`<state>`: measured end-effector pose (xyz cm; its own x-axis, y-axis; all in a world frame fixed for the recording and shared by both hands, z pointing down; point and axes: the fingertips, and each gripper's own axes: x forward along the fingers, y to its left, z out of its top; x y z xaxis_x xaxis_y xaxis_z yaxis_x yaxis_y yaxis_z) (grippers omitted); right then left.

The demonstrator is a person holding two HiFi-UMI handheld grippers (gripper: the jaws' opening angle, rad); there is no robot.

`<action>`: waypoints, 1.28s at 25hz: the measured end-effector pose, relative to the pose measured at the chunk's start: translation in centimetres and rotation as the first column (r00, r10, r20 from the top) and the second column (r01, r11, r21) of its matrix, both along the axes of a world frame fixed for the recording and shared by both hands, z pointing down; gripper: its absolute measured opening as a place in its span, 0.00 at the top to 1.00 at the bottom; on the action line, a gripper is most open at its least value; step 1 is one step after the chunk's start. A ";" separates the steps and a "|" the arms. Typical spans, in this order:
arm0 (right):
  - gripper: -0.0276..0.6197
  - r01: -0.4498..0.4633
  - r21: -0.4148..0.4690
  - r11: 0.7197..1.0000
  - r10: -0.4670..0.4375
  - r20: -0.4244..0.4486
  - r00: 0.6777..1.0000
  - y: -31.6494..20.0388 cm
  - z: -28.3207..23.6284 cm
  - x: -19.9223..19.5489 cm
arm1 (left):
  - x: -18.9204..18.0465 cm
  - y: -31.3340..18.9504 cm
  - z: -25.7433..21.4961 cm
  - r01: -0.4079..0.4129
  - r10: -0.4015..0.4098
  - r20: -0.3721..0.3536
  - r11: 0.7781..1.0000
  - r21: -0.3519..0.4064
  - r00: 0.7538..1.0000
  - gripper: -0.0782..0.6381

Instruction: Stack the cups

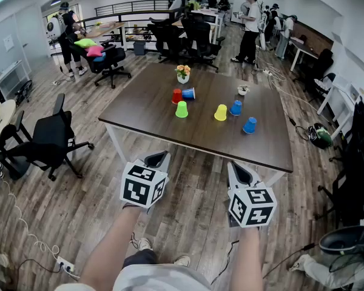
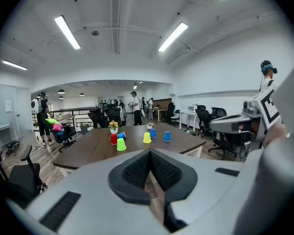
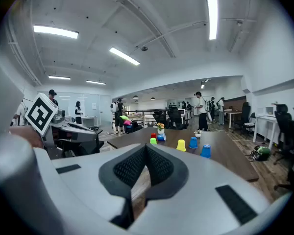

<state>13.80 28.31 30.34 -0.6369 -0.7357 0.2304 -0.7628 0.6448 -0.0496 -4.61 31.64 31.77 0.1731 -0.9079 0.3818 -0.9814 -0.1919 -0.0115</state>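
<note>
Your left claw (image 1: 158, 160) and right claw (image 1: 239, 173) are both pinched shut on nothing, short of the desk (image 1: 170, 132). The cups (image 1: 221, 112) sit scattered on it, just your side of the flower pot (image 1: 182, 73).

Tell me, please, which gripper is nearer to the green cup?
Left. The left gripper is short of the table, slightly left of the green cup. The right gripper is equally short of it but well off to the cup's right.
</note>
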 end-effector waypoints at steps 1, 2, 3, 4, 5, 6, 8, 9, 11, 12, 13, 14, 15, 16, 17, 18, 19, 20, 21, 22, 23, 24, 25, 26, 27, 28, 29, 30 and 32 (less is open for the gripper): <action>0.95 -0.006 0.003 1.000 0.006 0.007 1.000 0.1 0.0 0.2 | 0.2 0.1 0.1 -0.004 0.004 0.001 1.000 0.001 1.000 0.90; 0.95 -0.010 0.005 1.000 0.010 0.013 1.000 0.2 0.1 0.3 | 0.4 0.1 0.1 -0.007 0.007 0.001 1.000 0.002 1.000 0.90; 0.95 -0.011 0.006 1.000 0.011 0.017 1.000 0.3 0.1 0.4 | 0.6 0.2 0.2 -0.009 0.009 0.001 1.000 0.003 1.000 0.90; 0.95 -0.010 0.006 1.000 0.010 0.018 1.000 0.5 0.2 0.4 | 0.7 0.2 0.2 -0.010 0.010 0.000 1.000 0.005 1.000 0.90; 0.95 -0.007 0.006 1.000 0.007 0.016 1.000 0.6 0.3 0.4 | 0.8 0.2 0.2 -0.009 0.009 -0.004 1.000 0.007 1.000 0.90; 0.95 -0.005 0.006 1.000 0.005 0.013 1.000 0.7 0.3 0.4 | 0.9 0.2 0.1 -0.007 0.007 -0.009 1.000 0.009 1.000 0.90; 0.95 -0.003 0.009 1.000 0.003 0.004 1.000 0.9 0.3 0.6 | 1.2 0.1 -0.1 -0.002 0.002 -0.013 1.000 0.014 1.000 0.90; 0.95 -0.005 0.011 1.000 0.005 0.001 1.000 0.9 0.3 0.8 | 1.3 0.0 -0.2 0.000 0.000 -0.012 1.000 0.016 1.000 0.90; 0.95 -0.009 0.013 1.000 0.009 -0.001 1.000 0.8 0.4 1.1 | 1.5 -0.3 -0.2 0.003 -0.003 -0.006 1.000 0.019 1.000 0.90; 0.95 -0.007 0.010 1.000 0.007 0.000 1.000 0.7 0.6 1.2 | 1.5 -0.5 -0.2 0.004 -0.004 -0.002 1.000 0.020 1.000 0.88; 0.95 -0.006 0.005 1.000 0.006 0.002 1.000 0.6 0.8 1.1 | 1.5 -0.6 -0.1 0.005 -0.006 0.001 1.000 0.020 1.000 0.87; 0.95 -0.006 0.000 1.000 0.006 0.002 1.000 0.4 1.0 1.1 | 1.4 -0.8 0.0 0.006 -0.006 0.001 1.000 0.018 1.000 0.85; 0.95 -0.008 -0.002 1.000 0.008 0.001 1.000 0.2 1.2 1.1 | 1.3 -1.0 0.2 0.007 -0.007 -0.002 1.000 0.014 1.000 0.83; 0.95 -0.012 -0.004 1.000 0.012 0.000 1.000 0.0 1.4 1.1 | 1.2 -1.3 0.3 0.007 -0.007 -0.005 1.000 0.011 1.000 0.82; 0.95 -0.016 -0.004 1.000 0.016 -0.001 1.000 -0.4 1.5 1.0 | 0.9 -1.6 0.4 0.009 -0.009 -0.008 1.000 0.009 1.000 0.82; 0.95 -0.020 -0.006 1.000 0.020 -0.003 1.000 -0.7 1.6 0.9 | 0.7 -2.0 0.5 0.010 -0.010 -0.010 1.000 0.006 1.000 0.81; 0.94 -0.024 -0.009 1.000 0.024 -0.006 1.000 -1.1 1.7 0.8 | 0.4 -2.4 0.7 0.011 -0.011 -0.011 1.000 0.003 1.000 0.80; 0.93 -0.026 -0.014 1.000 0.026 -0.011 1.000 -1.5 1.9 0.8 | 0.3 -2.9 0.8 0.011 -0.011 -0.013 1.000 0.000 1.000 0.80; 0.91 -0.028 -0.020 0.999 0.028 -0.018 0.999 -1.9 2.2 0.7 | 0.1 -3.4 1.0 0.009 -0.009 -0.015 1.000 -0.003 1.000 0.79; 0.88 -0.030 -0.025 0.999 0.030 -0.026 0.999 -2.4 2.5 0.7 | 0.0 -3.9 1.1 0.006 -0.006 -0.017 1.000 -0.004 1.000 0.78; 0.87 -0.033 -0.028 0.999 0.032 -0.030 0.999 -3.0 2.7 0.5 | -0.2 -4.6 1.3 0.003 -0.003 -0.018 1.000 -0.004 1.000 0.78; 0.87 -0.036 -0.029 0.999 0.035 -0.030 0.999 -3.5 2.8 0.3 | -0.4 -5.2 1.4 0.001 -0.001 -0.021 1.000 -0.004 1.000 0.77; 0.86 -0.039 -0.030 0.999 0.038 -0.028 0.999 -4.0 2.8 0.1 | -0.7 -5.8 1.5 -0.002 0.001 -0.024 1.000 -0.005 1.000 0.76; 0.84 -0.041 -0.030 0.999 0.040 -0.026 0.999 -4.5 2.8 -0.2 | -1.1 -6.4 1.6 -0.005 0.005 -0.029 1.000 -0.006 1.000 0.75; 0.84 -0.041 -0.030 0.999 0.041 -0.025 0.999 -5.1 2.8 -0.6 | -1.5 -7.1 1.6 -0.010 0.010 -0.033 1.000 -0.006 0.999 0.73; 0.83 -0.040 -0.029 0.999 0.039 -0.027 0.999 -5.6 2.9 -1.1 | -1.9 -7.8 1.7 -0.015 0.015 -0.036 1.000 -0.007 0.999 0.72; 0.81 -0.037 -0.030 0.999 0.036 -0.030 0.999 -6.2 3.0 -1.5 | -2.3 -8.6 1.8 -0.020 0.020 -0.039 1.000 -0.009 0.999 0.71; 0.79 -0.035 -0.031 0.999 0.034 -0.034 0.999 -6.9 3.1 -1.9 | -2.7 -9.4 2.0 -0.026 0.025 -0.041 1.000 -0.012 0.999 0.70; 0.78 -0.038 -0.035 0.999 0.037 -0.038 0.999 -8.3 3.2 -2.6 | -3.3 -11.1 2.2 -0.037 0.036 -0.045 0.999 -0.020 0.998 0.67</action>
